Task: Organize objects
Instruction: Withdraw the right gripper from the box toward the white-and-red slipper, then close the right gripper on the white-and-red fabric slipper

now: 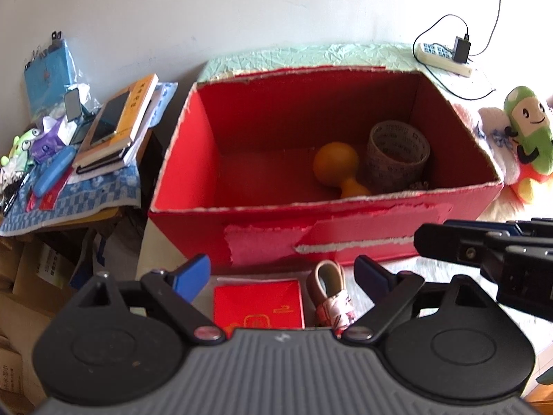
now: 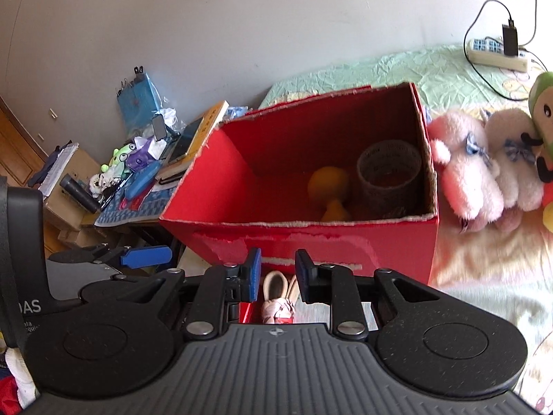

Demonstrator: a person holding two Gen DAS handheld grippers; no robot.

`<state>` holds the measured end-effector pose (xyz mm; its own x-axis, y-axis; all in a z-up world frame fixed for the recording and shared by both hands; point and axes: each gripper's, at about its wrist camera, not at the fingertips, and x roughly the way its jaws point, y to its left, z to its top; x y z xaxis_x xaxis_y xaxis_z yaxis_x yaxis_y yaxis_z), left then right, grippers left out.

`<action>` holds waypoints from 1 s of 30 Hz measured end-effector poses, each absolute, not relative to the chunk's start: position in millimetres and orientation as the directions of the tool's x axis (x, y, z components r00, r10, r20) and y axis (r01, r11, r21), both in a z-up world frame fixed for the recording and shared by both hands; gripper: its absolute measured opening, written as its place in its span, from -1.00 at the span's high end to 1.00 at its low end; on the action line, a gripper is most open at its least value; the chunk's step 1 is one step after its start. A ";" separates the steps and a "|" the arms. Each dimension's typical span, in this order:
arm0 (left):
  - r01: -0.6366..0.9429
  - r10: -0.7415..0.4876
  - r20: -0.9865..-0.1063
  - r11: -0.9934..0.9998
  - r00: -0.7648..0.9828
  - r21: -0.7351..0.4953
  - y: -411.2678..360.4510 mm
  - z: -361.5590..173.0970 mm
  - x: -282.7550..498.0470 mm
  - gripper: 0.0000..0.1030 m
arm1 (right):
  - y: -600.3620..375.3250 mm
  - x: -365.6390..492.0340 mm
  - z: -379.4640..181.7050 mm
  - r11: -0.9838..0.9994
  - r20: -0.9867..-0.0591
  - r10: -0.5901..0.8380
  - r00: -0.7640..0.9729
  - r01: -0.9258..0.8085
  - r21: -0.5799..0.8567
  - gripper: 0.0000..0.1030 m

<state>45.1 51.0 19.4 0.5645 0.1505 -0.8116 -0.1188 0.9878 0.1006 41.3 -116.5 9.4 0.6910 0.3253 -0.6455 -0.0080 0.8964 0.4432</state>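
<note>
The small pink strapped item (image 2: 278, 299) below the right claw (image 2: 274, 278), both claws apart and empty, looks light and soft: pinch its bunched middle, not the loop.

Strong daylight enters from the right, washing out the white fluffy bedding (image 1: 497, 204) and the pale green crinkled bedspread (image 2: 408, 72) (near-white glare at the frame edge). The open red cardboard box (image 1: 262, 221) keeps a deep shadow inside. Fisheye bending curves the edges, corners darken, and the nearest parts look soft.
</note>
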 end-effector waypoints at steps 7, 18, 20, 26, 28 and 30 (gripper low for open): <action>-0.116 0.149 -0.835 0.988 0.529 0.103 51.5 5.1 47.0 -0.77 | -118.2 41.0 -4.6 0.883 -0.676 0.345 0.651 0.019 0.469 0.51; -0.096 0.137 -0.864 0.990 0.484 0.103 47.9 -12.7 49.9 -0.77 | -122.4 46.6 -21.3 0.863 -0.707 0.376 0.599 0.051 0.502 0.50; -0.089 0.136 -0.866 0.990 0.481 0.106 46.9 -14.0 50.8 -0.77 | -124.5 46.8 -24.1 0.857 -0.710 0.380 0.593 0.062 0.511 0.50; -0.079 0.125 -0.866 0.992 0.484 0.099 48.0 -17.9 52.8 -0.78 | -127.2 48.0 -30.8 0.842 -0.714 0.394 0.579 0.085 0.533 0.48; -0.070 0.117 -0.865 0.993 0.488 0.095 49.6 -19.6 51.3 -0.78 | -128.1 48.5 -34.5 0.835 -0.715 0.403 0.571 0.090 0.543 0.46; -0.060 0.096 -0.862 0.995 0.498 0.076 52.6 -20.3 48.1 -0.78 | -128.2 50.5 -38.5 0.828 -0.719 0.413 0.559 0.098 0.553 0.40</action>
